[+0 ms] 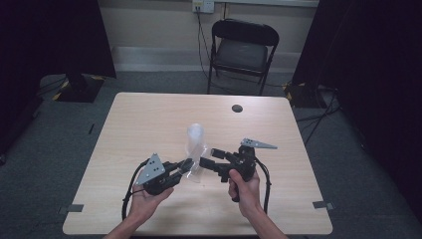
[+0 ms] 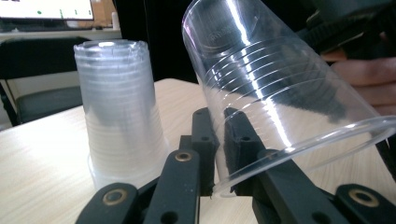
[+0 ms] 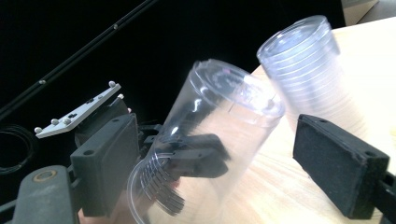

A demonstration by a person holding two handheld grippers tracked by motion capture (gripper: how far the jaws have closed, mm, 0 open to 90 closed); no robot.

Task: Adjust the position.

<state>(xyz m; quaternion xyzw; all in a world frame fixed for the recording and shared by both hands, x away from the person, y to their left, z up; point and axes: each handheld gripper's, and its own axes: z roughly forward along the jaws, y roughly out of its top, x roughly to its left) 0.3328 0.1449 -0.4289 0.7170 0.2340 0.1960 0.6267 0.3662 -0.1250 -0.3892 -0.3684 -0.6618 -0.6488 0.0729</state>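
Observation:
A single clear plastic cup (image 1: pixel 197 168) (image 2: pixel 280 93) (image 3: pixel 219 135) hangs tilted just above the table, bottom up. My left gripper (image 1: pixel 185 167) (image 2: pixel 218 116) is shut on its rim wall, one jaw inside and one outside. My right gripper (image 1: pixel 211 155) (image 3: pixel 224 154) is open, its two pads (image 3: pixel 341 163) wide apart on either side of the cup's closed end; the right pad stands off it. Through the cup in the right gripper view I see the left gripper's jaws. A stack of clear cups (image 1: pixel 195 135) (image 2: pixel 119 112) (image 3: pixel 308 65) stands upside down on the table just behind.
The light wooden table (image 1: pixel 149 114) has a cable hole (image 1: pixel 237 108) near its far edge. A black folding chair (image 1: pixel 244 47) stands beyond the table, with dark curtains at both sides of the room.

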